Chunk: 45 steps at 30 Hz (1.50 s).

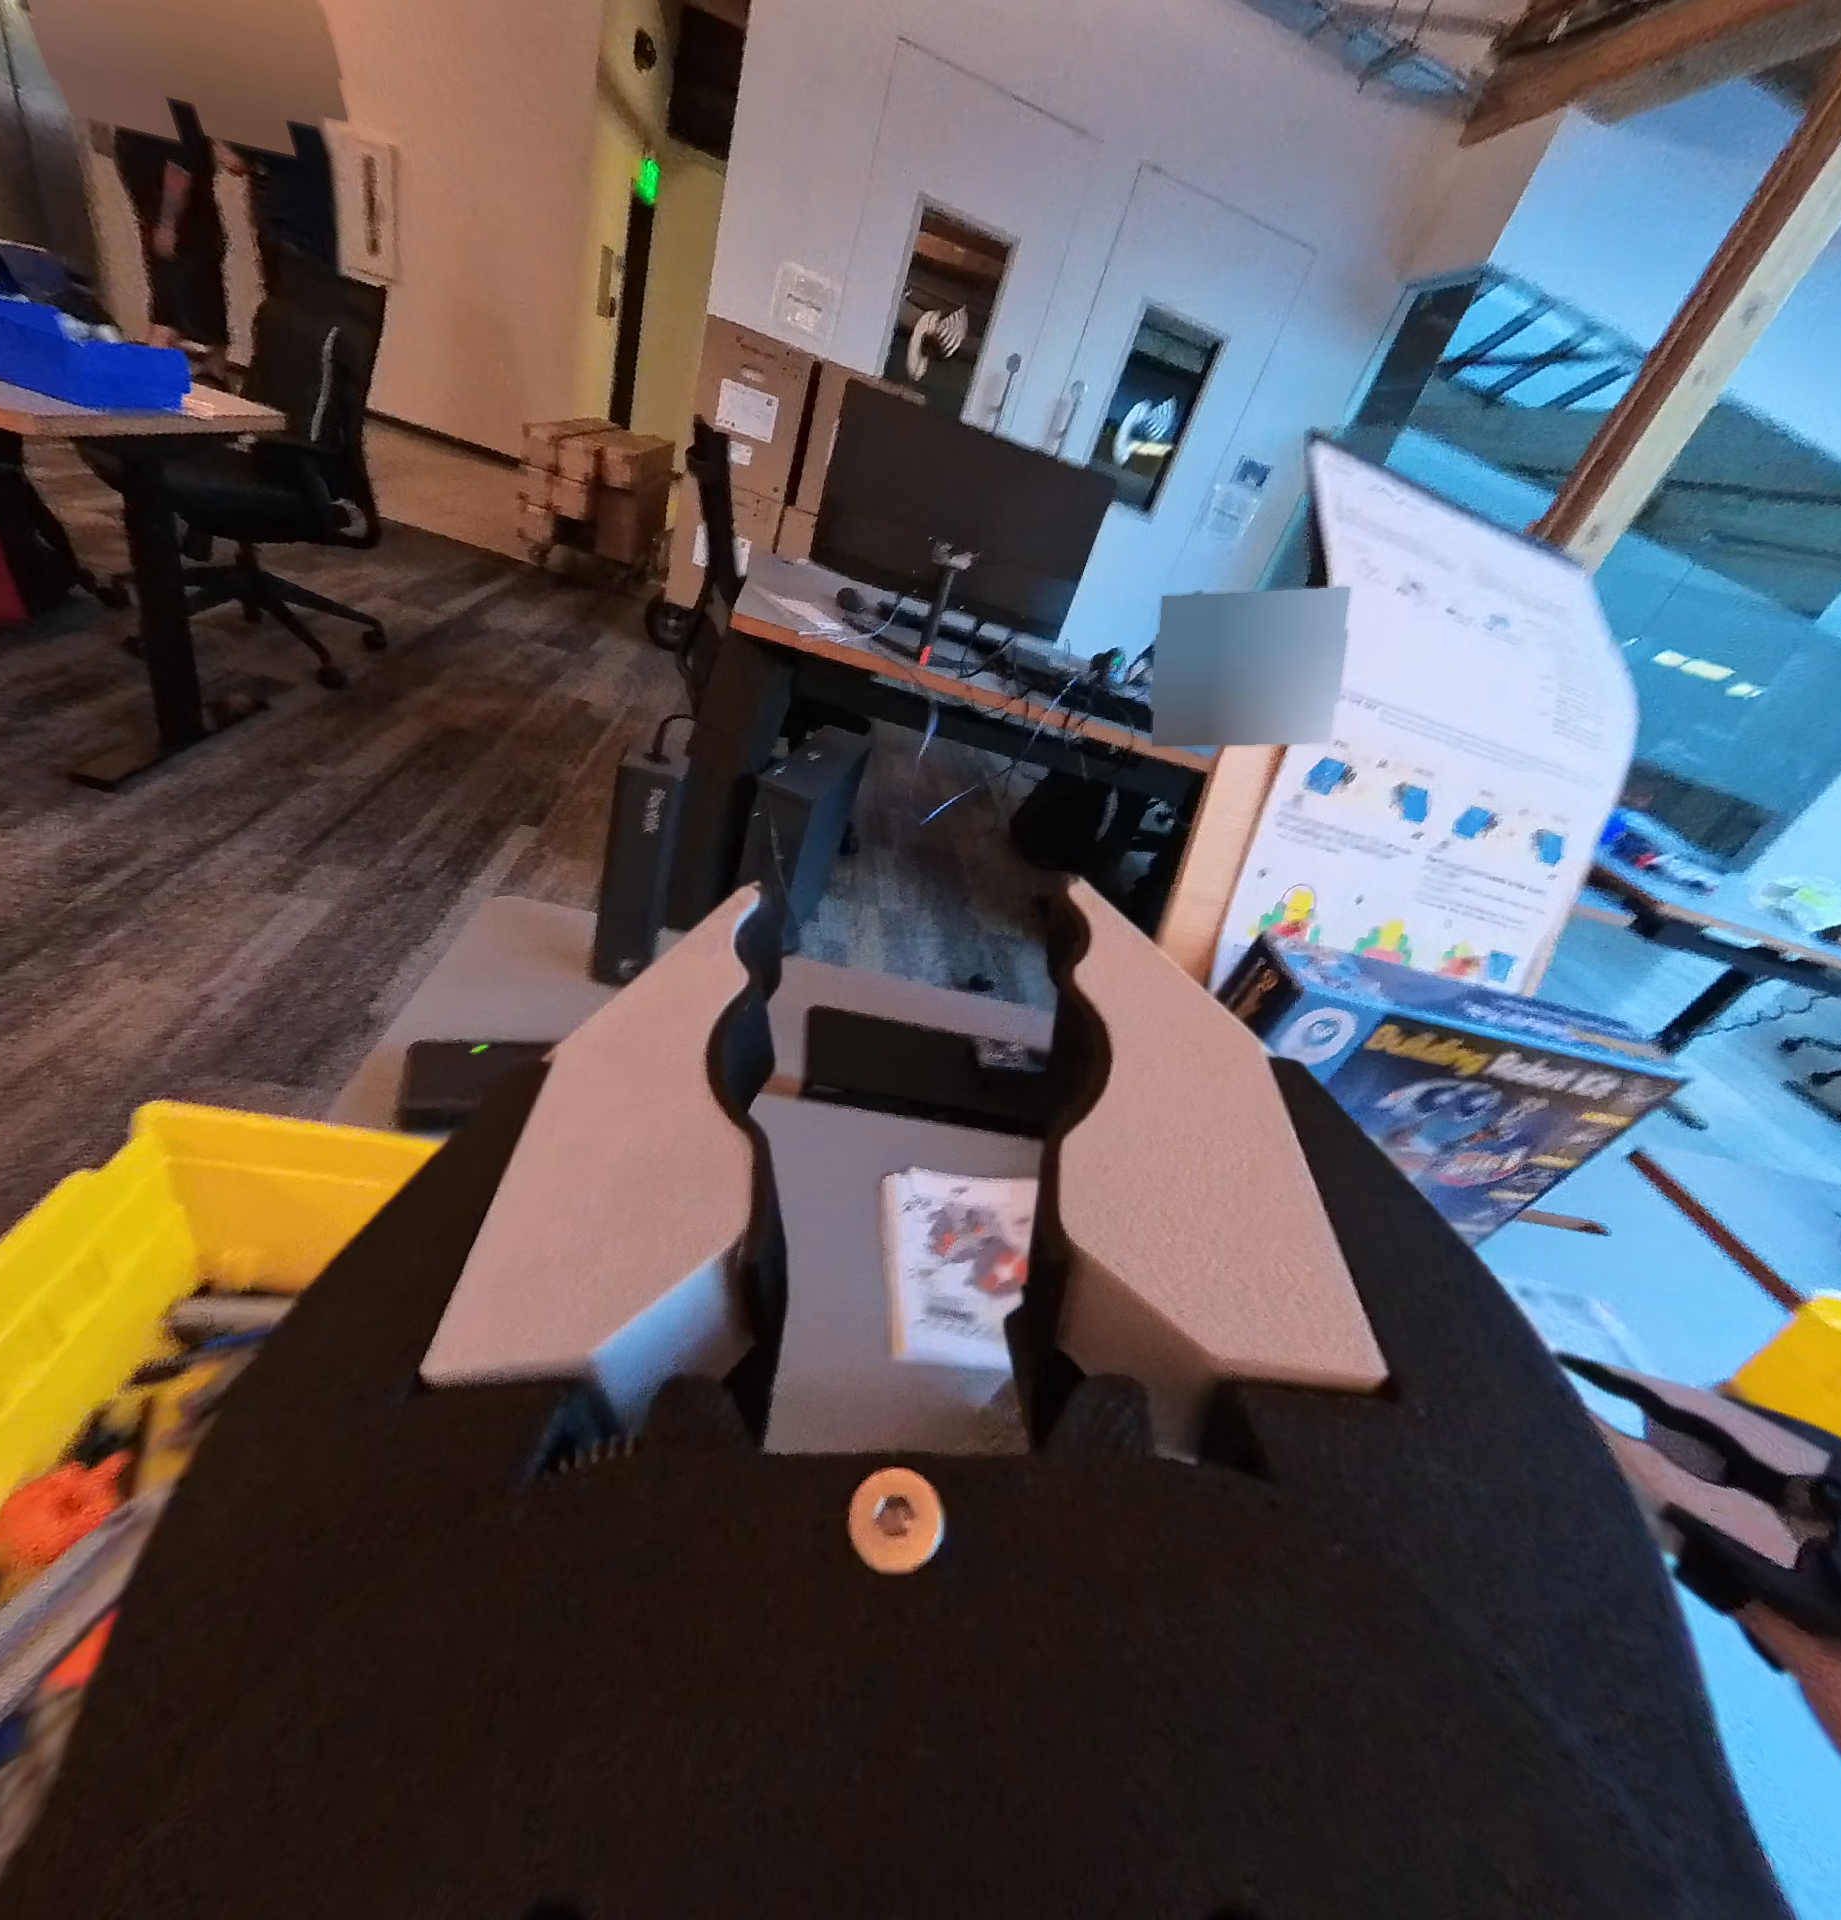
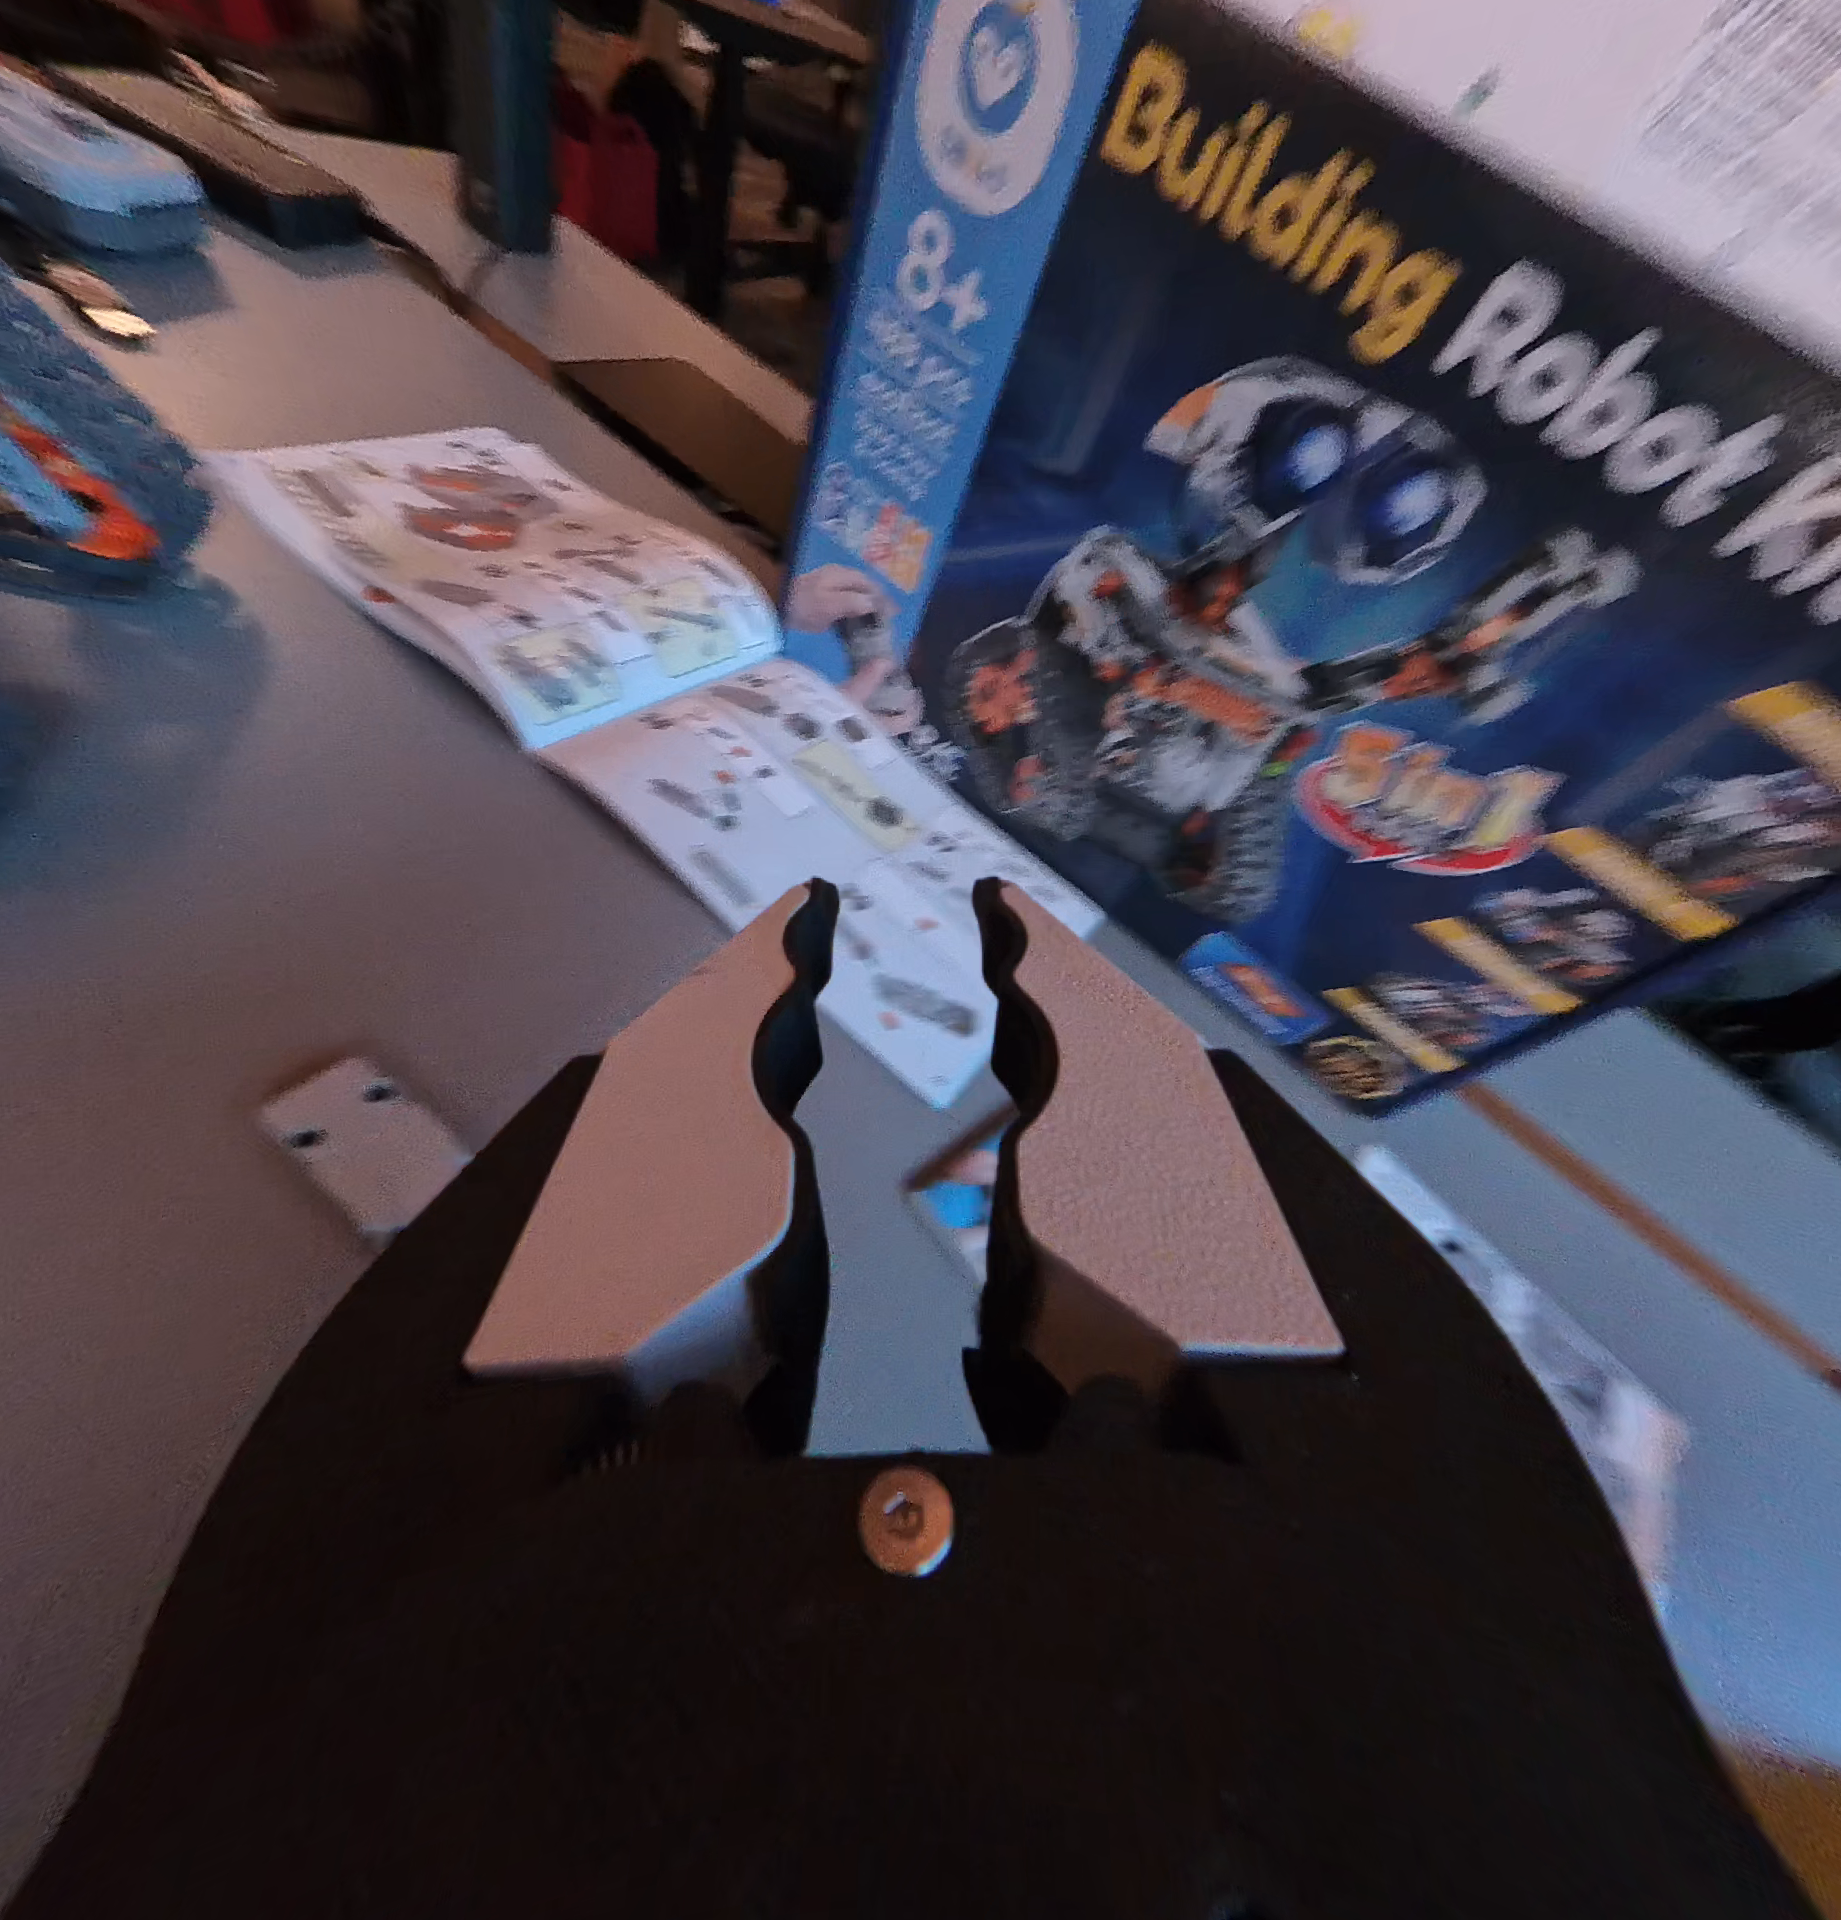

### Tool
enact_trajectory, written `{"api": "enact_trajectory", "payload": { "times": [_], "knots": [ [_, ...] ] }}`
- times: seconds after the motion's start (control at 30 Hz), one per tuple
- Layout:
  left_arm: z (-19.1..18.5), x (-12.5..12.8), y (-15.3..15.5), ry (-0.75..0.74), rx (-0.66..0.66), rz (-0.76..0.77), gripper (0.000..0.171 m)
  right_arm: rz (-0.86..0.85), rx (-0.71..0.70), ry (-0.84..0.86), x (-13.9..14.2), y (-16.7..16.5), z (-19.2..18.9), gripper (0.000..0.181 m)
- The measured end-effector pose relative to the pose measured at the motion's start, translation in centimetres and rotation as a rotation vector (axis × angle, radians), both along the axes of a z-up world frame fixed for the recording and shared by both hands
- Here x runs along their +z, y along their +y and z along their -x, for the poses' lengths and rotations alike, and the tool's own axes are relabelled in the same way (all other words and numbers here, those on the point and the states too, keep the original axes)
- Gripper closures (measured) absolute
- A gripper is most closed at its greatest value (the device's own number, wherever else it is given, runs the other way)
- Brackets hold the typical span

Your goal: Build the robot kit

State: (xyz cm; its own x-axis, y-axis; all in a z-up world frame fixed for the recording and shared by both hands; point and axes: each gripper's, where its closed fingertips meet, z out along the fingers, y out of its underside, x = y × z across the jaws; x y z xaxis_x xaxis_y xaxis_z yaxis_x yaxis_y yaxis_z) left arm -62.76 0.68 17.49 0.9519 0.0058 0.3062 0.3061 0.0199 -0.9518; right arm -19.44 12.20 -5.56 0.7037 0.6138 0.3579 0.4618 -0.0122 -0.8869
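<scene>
Left gripper [image 1: 911, 914]: fingers spread wide, empty, raised above the tabletop [image 1: 854, 1278].
Booklet, left wrist view [image 1: 955, 1262]: seen through the gap, nearer the right finger, lying below and apart from both.
Yellow bin [image 1: 116, 1247]: at the tabletop's left edge, beside the left gripper, holding blurred small parts.
Right gripper [image 2: 905, 894]: fingers narrowly parted, empty, tips over the near corner of the open booklet [image 2: 625, 644]; contact cannot be told.
Kit box [image 2: 1363, 582]: upright along the tabletop's far edge, just beyond the booklet, right of the fingers.
</scene>
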Motion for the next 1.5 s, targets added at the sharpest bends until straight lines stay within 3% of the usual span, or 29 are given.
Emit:
{"api": "enact_trajectory", "payload": {
  "times": [0.1, 0.2, 0.3, 0.5, 0.73, 0.9, 1.03, 1.13, 1.27, 1.33, 1.4, 1.5],
  "knots": [
    [-2.6, 1.2, 1.2, -0.027, -0.078, -0.090, 0.119, -0.064, -0.047, -0.046, 0.2, 1.4, -1.5, 0.155],
    [-4.4, 0.3, 1.8, 0.042, -0.101, -0.012, 0.113, 0.024, -0.032, 0.018, -1.3, 1.9, -1.6, 0.154],
    [-4.9, 1.2, 0.7, 0.089, -0.079, -0.023, 0.112, -0.002, 0.001, 0.021, -0.5, 1.2, -1.2, 0.154],
    [-3.7, 0.7, -1.5, 0.163, -0.001, 0.046, 0.112, -0.127, 0.089, -0.055, 0.2, -1.1, 0.4, 0.154],
    [-2.5, 1.9, -1.9, 0.158, 0.042, -0.011, 0.112, -0.009, 0.111, 0.017, -1.6, -1.0, 0.8, 0.153],
    [-0.8, -1.4, -1.8, 0.168, 0.055, 0.161, 0.109, 0.022, 0.106, 0.058, -1.8, -0.9, 0.4, 0.153],
    [0.9, -5.5, -1.1, 0.217, 0.059, 0.368, 0.117, 0.055, 0.116, 0.082, -1.9, -1.4, 0.8, 0.153],
    [4.0, -8.5, -2.8, 0.262, 0.144, 0.561, 0.126, 0.032, 0.118, 0.042, -2.0, -1.6, 1.0, 0.153],
    [7.8, -11.7, -5.6, 0.307, 0.153, 0.749, 0.138, -0.010, 0.102, -0.042, -2.5, -1.2, 1.0, 0.153],
    [9.1, -12.3, -4.7, 0.337, 0.092, 0.751, 0.142, -0.024, 0.101, -0.067, -2.5, -1.1, 1.2, 0.153],
    [9.3, -12.6, -2.0, 0.428, -0.076, 0.710, 0.144, -0.034, 0.115, -0.081, -2.5, -1.3, 1.7, 0.153],
    [8.8, -15.0, 1.9, 0.742, -0.404, 0.634, 0.143, -0.042, 0.134, -0.118, -3.0, -1.4, 2.1, 0.153]
  ]
}}
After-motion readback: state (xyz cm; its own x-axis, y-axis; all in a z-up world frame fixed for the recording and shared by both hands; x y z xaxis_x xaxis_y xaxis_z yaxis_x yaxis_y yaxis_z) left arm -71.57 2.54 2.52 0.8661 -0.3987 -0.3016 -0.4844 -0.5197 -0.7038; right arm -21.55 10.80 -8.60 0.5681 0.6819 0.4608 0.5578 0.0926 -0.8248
